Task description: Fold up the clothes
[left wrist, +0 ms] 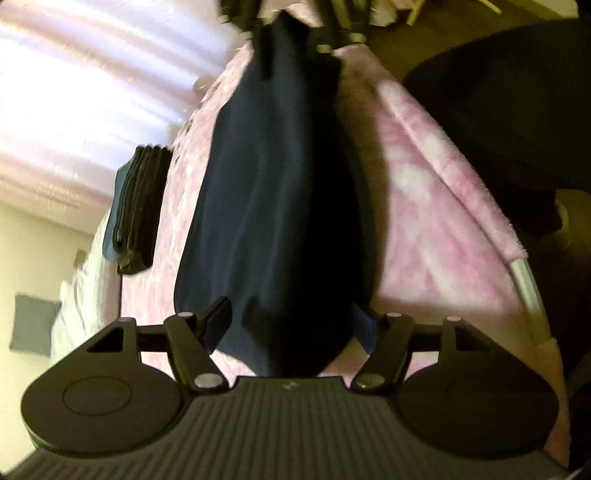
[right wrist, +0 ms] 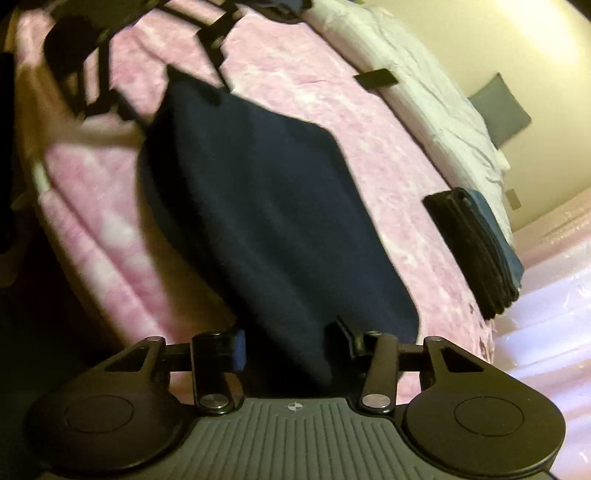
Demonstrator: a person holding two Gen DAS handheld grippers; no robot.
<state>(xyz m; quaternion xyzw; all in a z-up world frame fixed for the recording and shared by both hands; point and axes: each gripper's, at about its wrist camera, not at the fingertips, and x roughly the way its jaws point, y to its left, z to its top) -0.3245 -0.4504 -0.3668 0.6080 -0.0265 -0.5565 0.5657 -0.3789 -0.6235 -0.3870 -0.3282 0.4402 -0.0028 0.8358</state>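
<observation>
A navy blue garment [left wrist: 280, 206] hangs stretched between my two grippers above a bed with a pink blanket [left wrist: 436, 221]. My left gripper [left wrist: 291, 325] is shut on one end of it. The far end is held by the other gripper [left wrist: 332, 33] at the top of the left wrist view. In the right wrist view the same garment [right wrist: 266, 221] runs from my right gripper [right wrist: 291, 339], which is shut on it, up to the left gripper [right wrist: 155, 92] at top left. The fingertips are hidden by cloth.
A stack of folded dark clothes [left wrist: 136, 210] lies on the pink blanket near the bed's edge; it also shows in the right wrist view [right wrist: 476, 251]. White bedding [right wrist: 424, 96] and a grey pillow [right wrist: 502, 107] lie beyond. A dark round object [left wrist: 509, 110] stands beside the bed.
</observation>
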